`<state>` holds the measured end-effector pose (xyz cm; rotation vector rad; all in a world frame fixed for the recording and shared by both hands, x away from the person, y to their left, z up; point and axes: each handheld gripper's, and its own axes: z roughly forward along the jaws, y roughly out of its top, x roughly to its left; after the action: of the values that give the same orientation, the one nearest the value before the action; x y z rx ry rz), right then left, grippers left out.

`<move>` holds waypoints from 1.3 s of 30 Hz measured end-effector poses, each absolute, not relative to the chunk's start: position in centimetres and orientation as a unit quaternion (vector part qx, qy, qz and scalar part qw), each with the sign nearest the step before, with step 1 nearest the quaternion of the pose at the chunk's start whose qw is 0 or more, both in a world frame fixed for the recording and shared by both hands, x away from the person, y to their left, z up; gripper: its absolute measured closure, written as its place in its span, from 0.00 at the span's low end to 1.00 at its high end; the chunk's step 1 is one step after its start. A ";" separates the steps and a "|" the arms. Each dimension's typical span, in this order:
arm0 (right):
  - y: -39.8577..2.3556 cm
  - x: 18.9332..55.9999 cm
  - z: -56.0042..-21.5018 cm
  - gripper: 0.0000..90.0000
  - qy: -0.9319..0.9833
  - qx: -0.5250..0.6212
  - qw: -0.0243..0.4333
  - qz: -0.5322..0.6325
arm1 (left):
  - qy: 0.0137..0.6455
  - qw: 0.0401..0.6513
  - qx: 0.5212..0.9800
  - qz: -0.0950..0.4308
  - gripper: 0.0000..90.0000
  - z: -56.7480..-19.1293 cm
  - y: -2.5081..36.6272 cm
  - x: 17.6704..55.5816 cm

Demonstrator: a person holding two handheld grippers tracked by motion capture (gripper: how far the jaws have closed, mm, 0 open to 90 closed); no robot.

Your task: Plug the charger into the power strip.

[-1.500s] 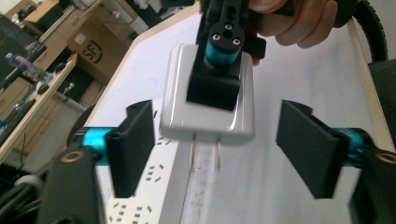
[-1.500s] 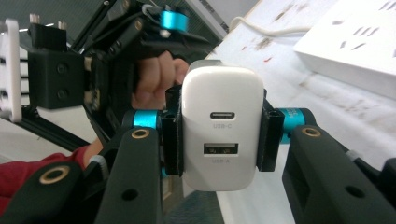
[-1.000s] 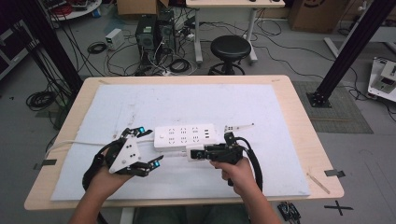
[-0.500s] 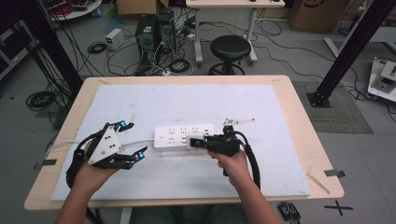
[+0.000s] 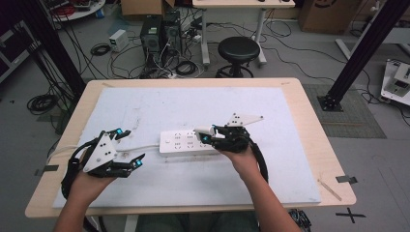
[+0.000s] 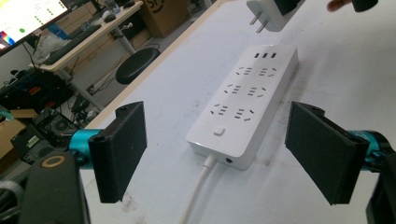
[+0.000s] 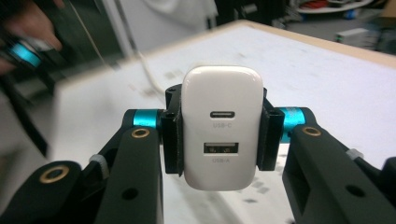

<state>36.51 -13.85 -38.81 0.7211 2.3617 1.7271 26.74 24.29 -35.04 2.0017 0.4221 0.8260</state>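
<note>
A white power strip (image 5: 186, 141) lies flat on the white mat, its cord (image 6: 198, 186) running toward my left gripper. My left gripper (image 5: 126, 147) stands open just left of the strip's switch end, and nothing is between its pads (image 6: 119, 149). In the left gripper view the power strip (image 6: 247, 107) lies ahead between the spread jaws. My right gripper (image 5: 209, 136) is shut on a white USB charger (image 5: 203, 130), held just above the strip's right half. The charger (image 7: 222, 126) shows its two USB ports, and its prongs (image 6: 257, 21) point down and clear of the sockets.
The white mat (image 5: 159, 104) covers most of the wooden table (image 5: 314, 140). Beyond the far edge stand a black stool (image 5: 238, 50), computer towers and loose cables on the floor. A black frame post (image 5: 367, 46) rises at the right.
My left gripper has drawn back to the left, off the strip. My right gripper has risen with the charger and now holds it above the strip.
</note>
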 end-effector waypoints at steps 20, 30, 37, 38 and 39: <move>-11.9 40.0 -34.5 0.70 0.920 0.097 0.137 0.353 | 0.176 0.447 0.814 0.328 0.23 -36.2 24.9 27.0; -10.1 41.3 -34.5 0.70 0.948 0.063 0.128 0.286 | 0.178 0.451 0.811 0.327 0.23 -36.5 25.0 27.0; -8.2 42.4 -34.3 0.70 0.969 0.026 0.110 0.221 | 0.182 0.449 0.811 0.327 0.23 -36.7 25.3 26.7; -7.8 42.6 -34.3 0.70 0.971 0.020 0.108 0.211 | 0.181 0.448 0.812 0.327 0.23 -36.7 25.4 26.7; -7.5 42.8 -34.3 0.70 0.974 0.013 0.106 0.199 | 0.181 0.448 0.812 0.327 0.23 -36.8 25.5 26.7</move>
<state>42.79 -7.50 -34.25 0.0381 2.8700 0.5878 26.65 25.45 -36.75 2.0098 0.4480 0.8094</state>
